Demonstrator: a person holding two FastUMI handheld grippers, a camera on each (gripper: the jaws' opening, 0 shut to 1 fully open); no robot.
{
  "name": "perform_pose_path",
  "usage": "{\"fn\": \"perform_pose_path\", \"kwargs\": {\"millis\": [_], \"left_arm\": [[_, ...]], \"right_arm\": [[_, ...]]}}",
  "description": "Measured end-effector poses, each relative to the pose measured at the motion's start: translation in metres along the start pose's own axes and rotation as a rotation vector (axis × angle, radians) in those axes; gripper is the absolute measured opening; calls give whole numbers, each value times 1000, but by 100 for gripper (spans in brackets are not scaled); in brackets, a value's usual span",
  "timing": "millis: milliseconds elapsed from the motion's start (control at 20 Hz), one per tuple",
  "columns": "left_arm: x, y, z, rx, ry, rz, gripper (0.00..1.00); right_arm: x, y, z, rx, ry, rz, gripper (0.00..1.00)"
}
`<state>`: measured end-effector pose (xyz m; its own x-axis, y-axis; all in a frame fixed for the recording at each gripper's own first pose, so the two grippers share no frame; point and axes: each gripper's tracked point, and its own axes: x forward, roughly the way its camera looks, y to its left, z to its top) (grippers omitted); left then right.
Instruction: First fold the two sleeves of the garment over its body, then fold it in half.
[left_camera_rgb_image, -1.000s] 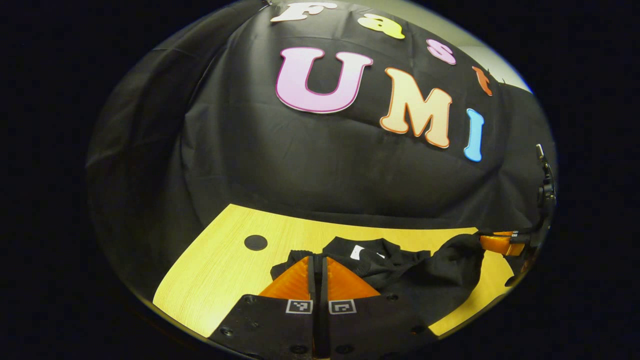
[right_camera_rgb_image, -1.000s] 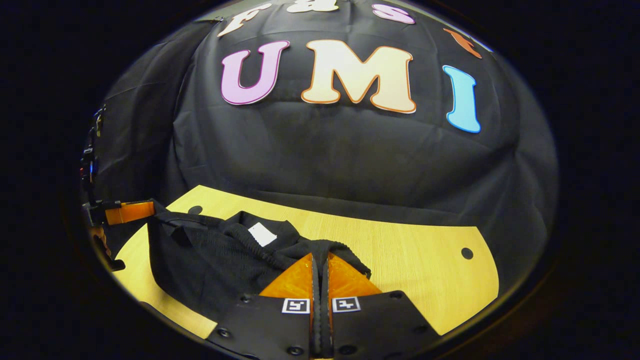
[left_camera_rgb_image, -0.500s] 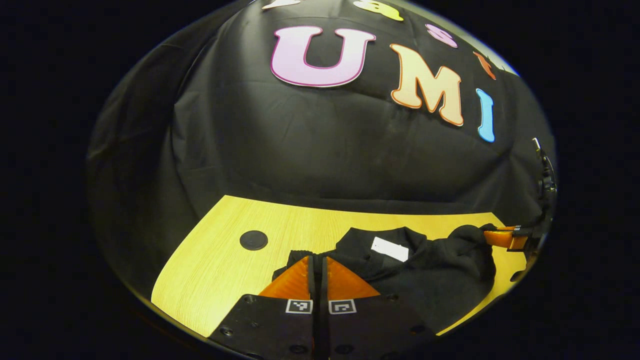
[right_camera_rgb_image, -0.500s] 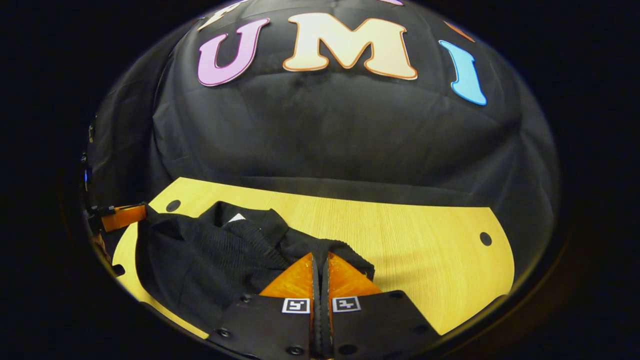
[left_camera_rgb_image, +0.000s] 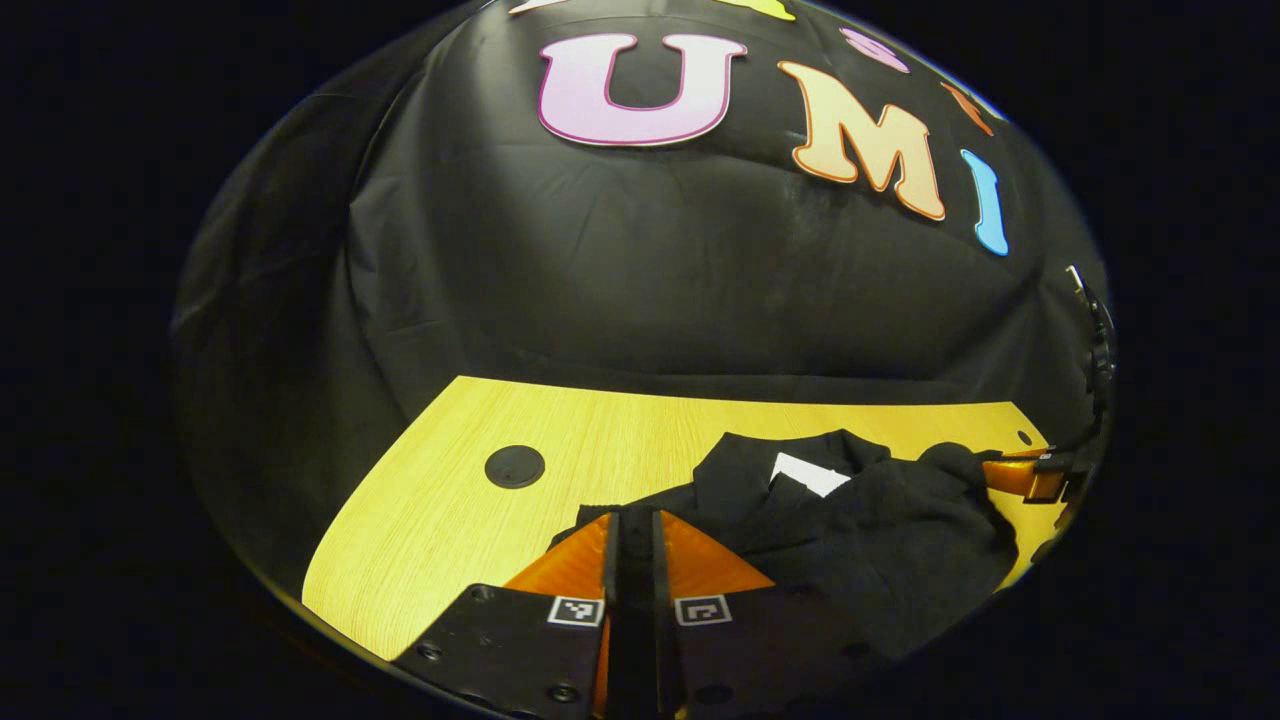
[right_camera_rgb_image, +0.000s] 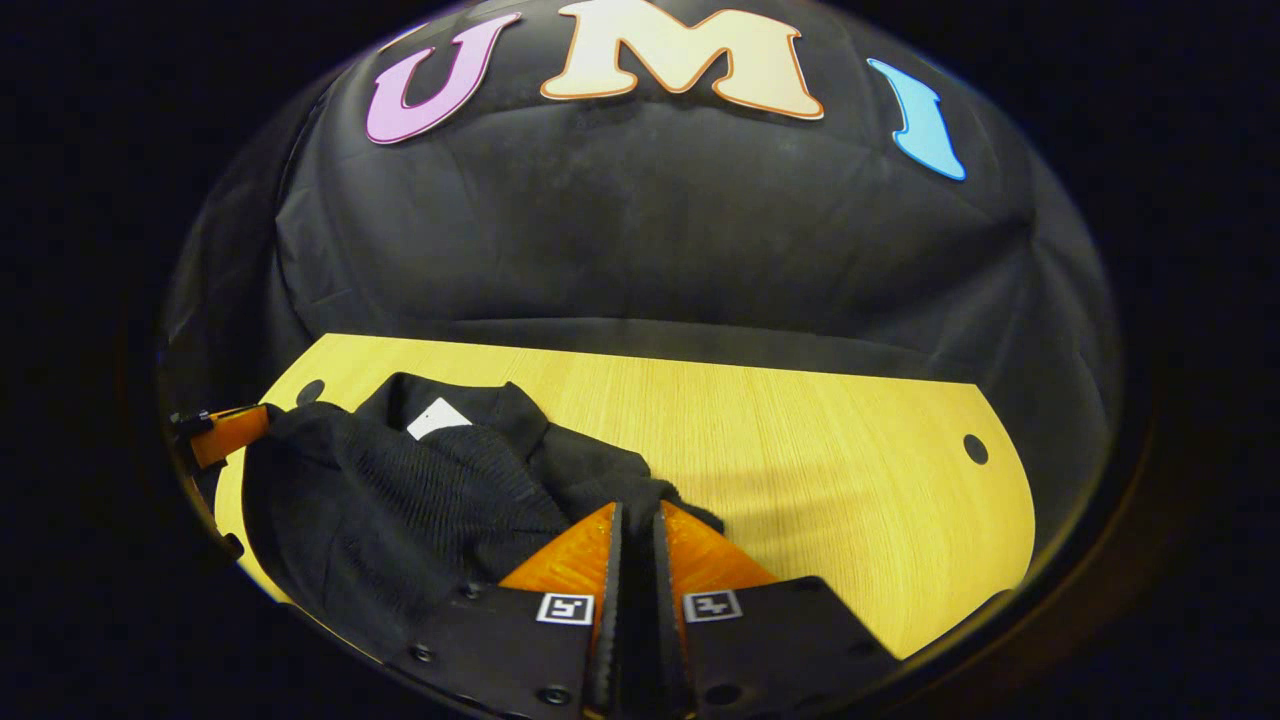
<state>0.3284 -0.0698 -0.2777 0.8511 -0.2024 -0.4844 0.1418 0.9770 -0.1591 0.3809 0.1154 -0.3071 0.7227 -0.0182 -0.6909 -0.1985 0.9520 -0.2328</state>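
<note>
Black knit garment (left_camera_rgb_image: 860, 520) with a white neck label (left_camera_rgb_image: 808, 474) lies bunched on the yellow wood-grain tabletop (left_camera_rgb_image: 450, 510), and every place below is given from that garment.

In the left gripper view, the left gripper (left_camera_rgb_image: 632, 530) sits at the garment's near left corner, its two fingers almost together with a thin dark fold of the fabric pinched between them. Past the fingertips the cloth rises in loose folds toward the collar, where the white label faces up. At the garment's far right edge the other gripper (left_camera_rgb_image: 1010, 476) meets the cloth. Left of the garment, well apart from it, a round black cap (left_camera_rgb_image: 514, 466) is set flush in the tabletop.

In the right gripper view, the right gripper (right_camera_rgb_image: 636, 525) stands at the garment's (right_camera_rgb_image: 400, 510) near right corner, fingers close on a dark fold that runs between them. The ribbed body of the cloth spreads leftward from there, the label (right_camera_rgb_image: 438, 418) lying near the collar beyond. At the garment's far left edge the other gripper (right_camera_rgb_image: 225, 436) touches the fabric. To the right the tabletop (right_camera_rgb_image: 850, 470) carries a small dark hole (right_camera_rgb_image: 975, 449), well apart. Behind the garment hangs the black cloth wall (right_camera_rgb_image: 640, 240).
</note>
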Motion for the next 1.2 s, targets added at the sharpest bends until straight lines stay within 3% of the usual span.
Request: {"fn": "perform_pose_path", "kwargs": {"millis": [50,200,250,600,800,1200], "left_arm": [[-3,0,5,0,-11,2,17],[-15,15,24,13,-71,69,77],[-22,17,32,11,-91,78,97],[-95,12,84,-38,-210,80,94],[-144,1,95,9,-246,64,93],[-240,-24,75,53,-256,11,93]], "right_arm": [[2,-4,0,-5,-1,-19,40],[-12,-13,6,6,-8,-37,100],[-20,-15,10,12,-21,-39,98],[-112,-9,42,18,-189,14,100],[-177,-11,40,24,-275,38,100],[-273,-7,-7,57,-339,120,99]]}}
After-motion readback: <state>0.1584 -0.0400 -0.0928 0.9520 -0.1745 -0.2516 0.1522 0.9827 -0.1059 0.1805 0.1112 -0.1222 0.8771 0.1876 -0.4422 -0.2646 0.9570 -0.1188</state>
